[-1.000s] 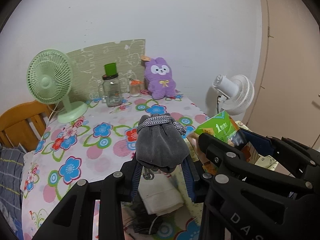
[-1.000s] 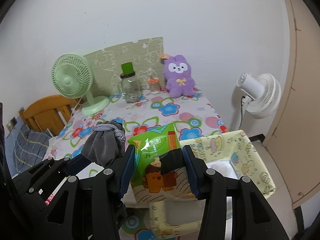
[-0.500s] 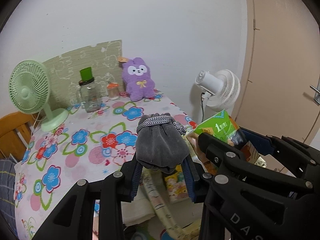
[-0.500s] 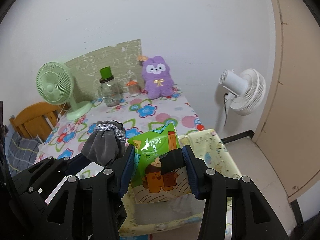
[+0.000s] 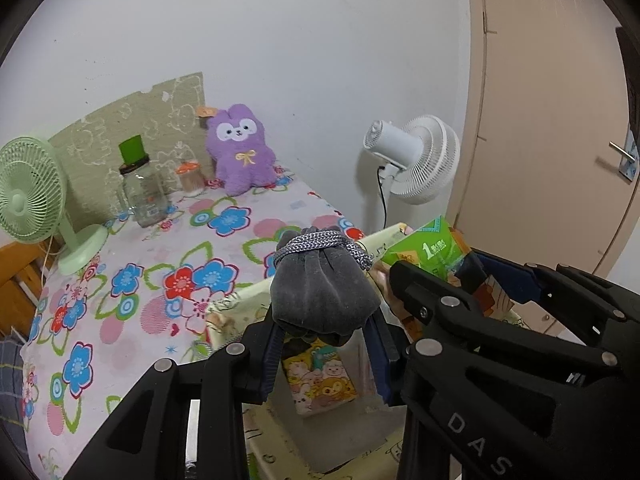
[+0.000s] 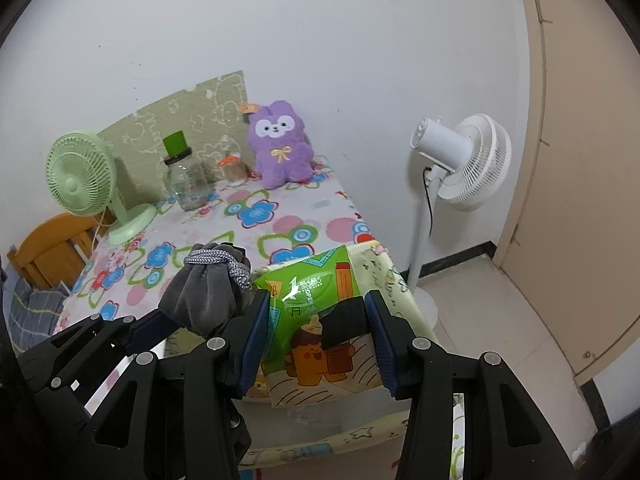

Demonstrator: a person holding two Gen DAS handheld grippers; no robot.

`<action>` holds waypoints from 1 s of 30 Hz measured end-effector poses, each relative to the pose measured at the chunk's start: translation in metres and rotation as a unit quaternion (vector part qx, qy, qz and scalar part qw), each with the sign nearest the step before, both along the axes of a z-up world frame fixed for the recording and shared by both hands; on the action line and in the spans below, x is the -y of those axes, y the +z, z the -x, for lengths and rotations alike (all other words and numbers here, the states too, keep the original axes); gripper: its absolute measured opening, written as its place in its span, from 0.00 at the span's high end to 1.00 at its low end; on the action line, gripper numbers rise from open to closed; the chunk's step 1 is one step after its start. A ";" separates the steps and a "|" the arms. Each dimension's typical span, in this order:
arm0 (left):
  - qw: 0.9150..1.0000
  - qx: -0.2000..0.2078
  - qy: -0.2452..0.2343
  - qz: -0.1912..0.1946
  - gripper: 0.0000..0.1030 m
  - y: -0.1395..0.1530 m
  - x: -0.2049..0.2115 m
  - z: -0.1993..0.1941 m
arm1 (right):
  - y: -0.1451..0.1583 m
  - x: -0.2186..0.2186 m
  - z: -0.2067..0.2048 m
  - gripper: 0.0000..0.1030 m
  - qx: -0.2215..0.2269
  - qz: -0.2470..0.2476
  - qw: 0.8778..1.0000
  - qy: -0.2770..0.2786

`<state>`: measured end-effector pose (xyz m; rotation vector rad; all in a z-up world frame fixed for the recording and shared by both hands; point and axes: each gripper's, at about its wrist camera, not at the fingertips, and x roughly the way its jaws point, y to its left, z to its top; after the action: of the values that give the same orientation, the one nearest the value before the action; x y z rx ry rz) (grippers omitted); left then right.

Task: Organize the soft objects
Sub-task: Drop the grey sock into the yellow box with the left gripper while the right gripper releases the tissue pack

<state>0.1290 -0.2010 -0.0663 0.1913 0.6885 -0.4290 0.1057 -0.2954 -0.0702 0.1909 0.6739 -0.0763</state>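
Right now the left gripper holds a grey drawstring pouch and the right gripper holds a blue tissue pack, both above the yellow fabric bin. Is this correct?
Not quite. The tissue pack in the right gripper is green, not blue, as the right wrist view shows. The rest holds: the left gripper holds the grey drawstring pouch, and both are above the yellow fabric bin.

You face a plain white wall [image 6: 360,40] behind a tabletop [image 6: 280,216] covered in a flowered cloth, with a green patterned board [image 6: 180,120] leaning at its back. To your right a white standing fan [image 6: 464,160] stands on the pale floor [image 6: 500,300] beside a beige door [image 5: 552,120]. A wooden chair [image 6: 52,248] sits at the left edge.
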 end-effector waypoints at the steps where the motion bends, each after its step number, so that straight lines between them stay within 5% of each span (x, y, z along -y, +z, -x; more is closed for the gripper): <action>1: 1.000 -0.004 -0.001 -0.003 0.60 -0.002 0.002 -0.001 | -0.002 0.002 -0.001 0.50 -0.003 -0.001 1.000 -0.002; 6: 1.000 -0.027 -0.003 -0.012 0.55 -0.014 0.008 -0.007 | -0.013 0.011 -0.007 0.50 -0.016 -0.007 1.000 -0.008; 10: 0.999 -0.038 -0.007 -0.015 0.31 -0.018 0.011 -0.009 | -0.020 0.014 -0.012 0.50 -0.025 -0.012 1.000 -0.010; 12: 0.999 -0.035 -0.007 -0.017 0.27 -0.019 0.012 -0.009 | -0.023 0.014 -0.013 0.50 -0.027 -0.013 1.000 -0.010; 20: 0.999 -0.043 -0.005 -0.022 0.23 -0.022 0.012 -0.012 | -0.029 0.013 -0.018 0.48 -0.039 -0.011 0.999 -0.011; 30: 1.000 -0.028 0.000 -0.004 0.14 -0.013 0.003 -0.006 | -0.020 0.005 -0.010 0.24 -0.020 0.000 1.000 -0.007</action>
<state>0.1346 -0.2038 -0.0797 0.1873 0.7449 -0.4328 0.1160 -0.3002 -0.0907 0.1950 0.7129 -0.0946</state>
